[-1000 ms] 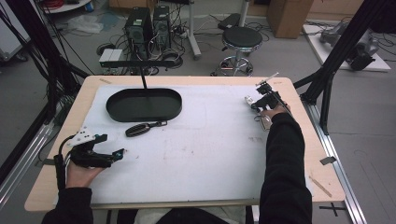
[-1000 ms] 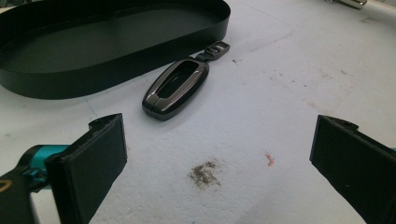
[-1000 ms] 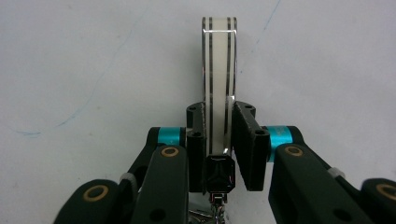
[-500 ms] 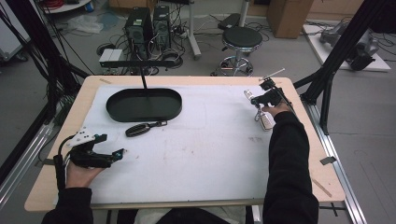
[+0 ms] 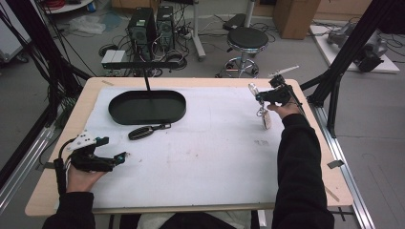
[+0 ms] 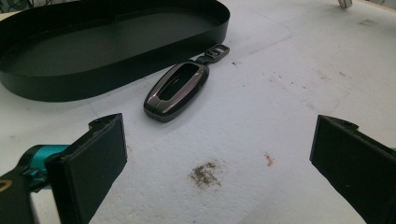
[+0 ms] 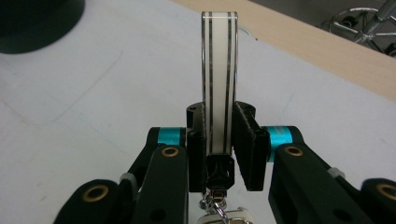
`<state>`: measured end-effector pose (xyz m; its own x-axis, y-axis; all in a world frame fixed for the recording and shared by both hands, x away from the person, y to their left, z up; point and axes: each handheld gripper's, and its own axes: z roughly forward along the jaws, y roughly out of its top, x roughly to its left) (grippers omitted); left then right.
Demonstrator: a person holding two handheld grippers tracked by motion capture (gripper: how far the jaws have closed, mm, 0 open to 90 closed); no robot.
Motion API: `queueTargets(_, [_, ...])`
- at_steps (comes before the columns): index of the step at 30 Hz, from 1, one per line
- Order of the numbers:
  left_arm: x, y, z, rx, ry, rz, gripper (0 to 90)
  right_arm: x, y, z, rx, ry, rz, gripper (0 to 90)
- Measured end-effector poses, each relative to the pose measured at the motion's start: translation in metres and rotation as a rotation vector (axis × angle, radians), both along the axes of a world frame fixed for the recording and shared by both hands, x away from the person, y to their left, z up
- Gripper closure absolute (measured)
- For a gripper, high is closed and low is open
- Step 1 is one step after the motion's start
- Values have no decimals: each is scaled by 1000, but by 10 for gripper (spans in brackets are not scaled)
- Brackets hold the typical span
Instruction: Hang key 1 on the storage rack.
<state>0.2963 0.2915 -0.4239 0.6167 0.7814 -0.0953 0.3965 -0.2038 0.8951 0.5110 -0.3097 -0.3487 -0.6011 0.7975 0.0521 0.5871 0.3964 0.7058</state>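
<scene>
White and striped, the key fob (image 7: 219, 79) stands edge-on between our right gripper's (image 7: 219, 135) closed jaws, lifted off the table (image 5: 215, 157), its ring and charm (image 5: 265, 119) dangling below. We judge the narrow pinch risky: a swing of the charm could twist the fob loose. Our left gripper (image 6: 219, 158) rests wide open and empty, the black fob (image 6: 178, 89) just ahead of it, beside the tray (image 6: 116, 70).

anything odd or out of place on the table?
Mostly tidy. The white mat has a small brownish smudge and a reddish fleck near the left gripper. The black key fob lies beside the black tray, not in it.
</scene>
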Motion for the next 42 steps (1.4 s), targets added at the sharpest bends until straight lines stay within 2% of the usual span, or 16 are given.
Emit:
queueTargets(9, [1, 0, 0, -10, 0, -4, 43, -10, 4, 12, 22, -23, 22, 763])
queueTargets(16, [1, 0, 0, -8, -3, -3, 43, -16, 22, 24, 62, -37, 71, 763])
queueTargets(27, [1, 1, 0, -11, 1, -10, 43, -23, 54, 48, 55, -69, 157, 762])
queueTargets(34, [1, 1, 0, -15, 6, -13, 43, -26, 69, 62, 51, -99, 187, 762])
queueTargets(37, [1, 0, -1, -16, 9, -25, 43, -26, 74, 66, 51, -93, 191, 762])
queueTargets(42, [2, -1, -2, -15, 15, -35, 43, -26, 87, 74, 38, -111, 206, 762])
